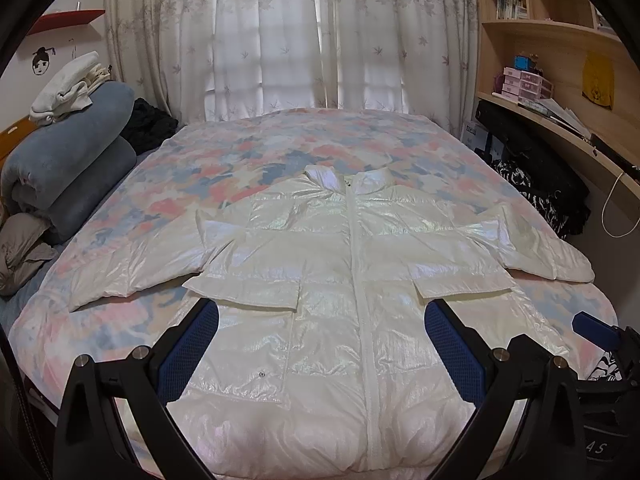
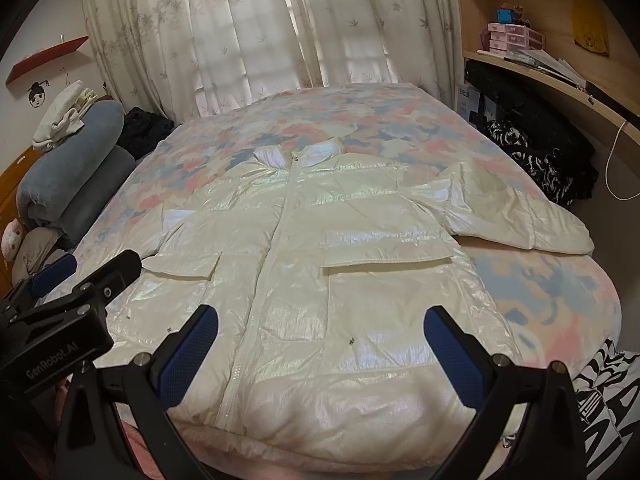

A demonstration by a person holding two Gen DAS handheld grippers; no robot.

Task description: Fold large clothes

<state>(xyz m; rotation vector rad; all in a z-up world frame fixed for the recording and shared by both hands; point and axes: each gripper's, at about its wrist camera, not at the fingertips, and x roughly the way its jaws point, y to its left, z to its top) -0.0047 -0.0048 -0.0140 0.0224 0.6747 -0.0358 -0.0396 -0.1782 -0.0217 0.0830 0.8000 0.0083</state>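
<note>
Both my tongs hang wide apart above the hem, gripping nothing: the left tongs (image 1: 320,344) at the bottom of the left view, the right tongs (image 2: 320,344) at the bottom of the right view. My white puffer jacket (image 1: 340,300) lies flat and zipped across the middle of the flowered bed (image 1: 280,140), collar toward the curtains (image 1: 280,32), sleeves spread to either side. Rolled blue blankets (image 1: 68,160) sit at the left edge.
</note>
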